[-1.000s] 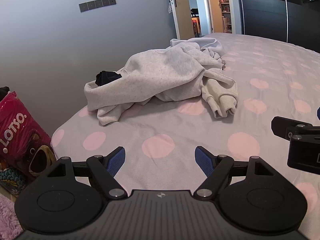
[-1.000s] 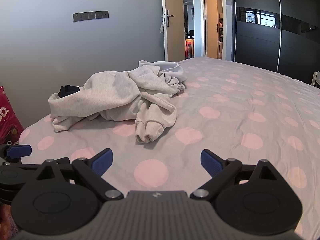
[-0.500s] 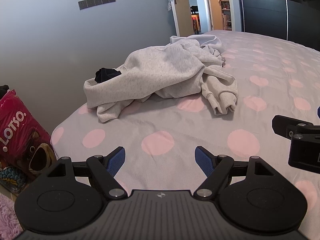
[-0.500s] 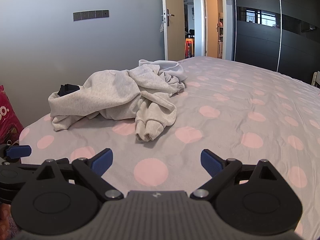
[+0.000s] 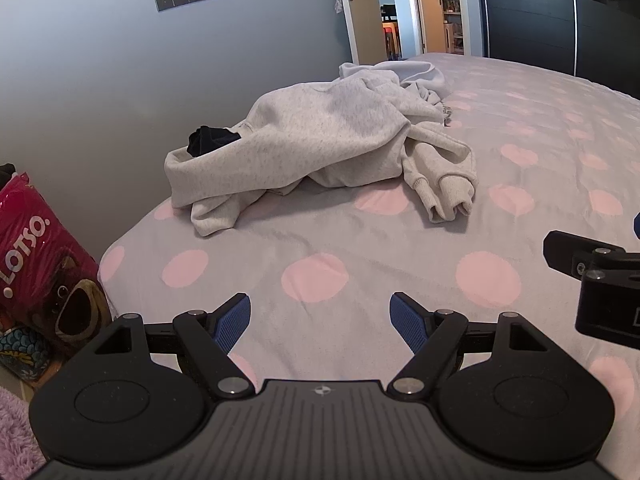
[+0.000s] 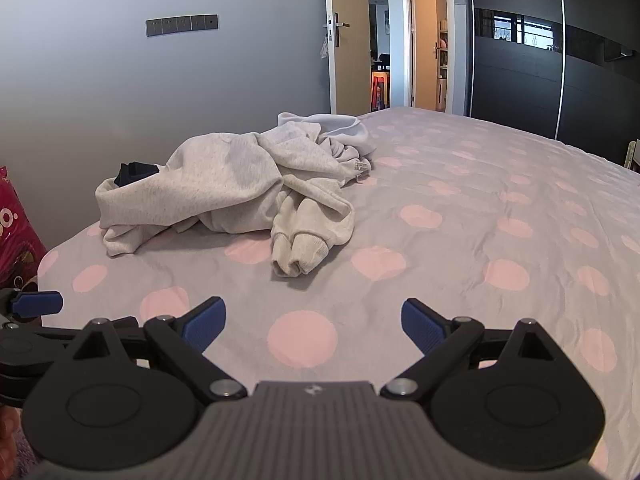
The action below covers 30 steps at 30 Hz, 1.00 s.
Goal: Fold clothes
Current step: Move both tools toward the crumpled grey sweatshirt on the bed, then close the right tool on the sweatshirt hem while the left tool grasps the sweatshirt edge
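Left tongs (image 5: 320, 318), right tongs (image 6: 313, 324) agape.

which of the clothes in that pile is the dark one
The small black garment at the pile's left end, poking out behind the light grey sweatshirt. The pale bluish-white garment at the far end is light too.

A pink Lotso bag (image 5: 38, 264) stands beside the polka-dot bed (image 5: 400, 248).

Soft, even daylight; brighter in the doorway (image 6: 424, 40). Faint shadows under the sweatshirt (image 5: 332, 140). Strong fisheye curvature with dark corner vignetting. Focus sharp throughout; no glare.
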Available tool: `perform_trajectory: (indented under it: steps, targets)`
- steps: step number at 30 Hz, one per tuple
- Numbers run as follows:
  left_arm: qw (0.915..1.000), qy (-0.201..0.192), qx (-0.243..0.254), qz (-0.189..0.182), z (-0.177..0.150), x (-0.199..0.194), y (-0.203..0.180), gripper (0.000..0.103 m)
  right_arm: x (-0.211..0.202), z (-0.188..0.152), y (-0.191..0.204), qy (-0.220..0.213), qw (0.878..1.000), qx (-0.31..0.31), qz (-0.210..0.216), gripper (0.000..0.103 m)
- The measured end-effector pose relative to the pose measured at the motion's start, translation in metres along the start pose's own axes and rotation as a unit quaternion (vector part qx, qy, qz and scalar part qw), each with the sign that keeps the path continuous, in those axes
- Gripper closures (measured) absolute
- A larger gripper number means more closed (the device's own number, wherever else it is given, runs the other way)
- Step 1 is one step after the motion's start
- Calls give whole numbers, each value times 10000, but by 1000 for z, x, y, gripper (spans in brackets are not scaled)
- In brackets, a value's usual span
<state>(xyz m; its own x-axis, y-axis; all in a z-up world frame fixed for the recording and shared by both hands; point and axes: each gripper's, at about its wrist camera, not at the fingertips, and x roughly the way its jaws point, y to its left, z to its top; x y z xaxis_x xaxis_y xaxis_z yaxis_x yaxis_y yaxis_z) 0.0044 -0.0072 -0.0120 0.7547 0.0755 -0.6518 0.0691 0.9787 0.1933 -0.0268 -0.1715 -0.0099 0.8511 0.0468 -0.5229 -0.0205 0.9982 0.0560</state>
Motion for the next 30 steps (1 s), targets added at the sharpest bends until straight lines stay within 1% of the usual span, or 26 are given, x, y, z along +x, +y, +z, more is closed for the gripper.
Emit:
perform_trajectory:
  steps: [11, 15, 18, 21, 24, 26, 30]
  targets:
    - [9999, 105, 7, -61, 0, 6, 1, 27, 6, 0, 3, 67, 10000, -36, 35, 7]
    - [9996, 217, -72, -134, 3, 9, 5, 27, 11, 2, 4, 174, 9998, -57, 86, 7]
    - [9994, 288, 11, -188, 9, 13, 7, 28, 17, 6, 4, 282, 9994, -85, 171, 7]
    - [9986, 357, 202, -330, 19, 19, 10, 30, 27, 14, 4, 402, 9987, -161, 281, 9]
    - [9980, 363, 380, -338, 35, 30, 16, 30, 43, 26, 5, 455, 9978, -245, 413, 10]
    - [9976, 380, 447, -378, 49, 41, 23, 30, 60, 38, 8, 459, 9973, -339, 453, 12]
    - [9965, 393, 611, -403, 77, 70, 37, 30, 94, 61, 13, 468, 9961, -526, 531, 12]
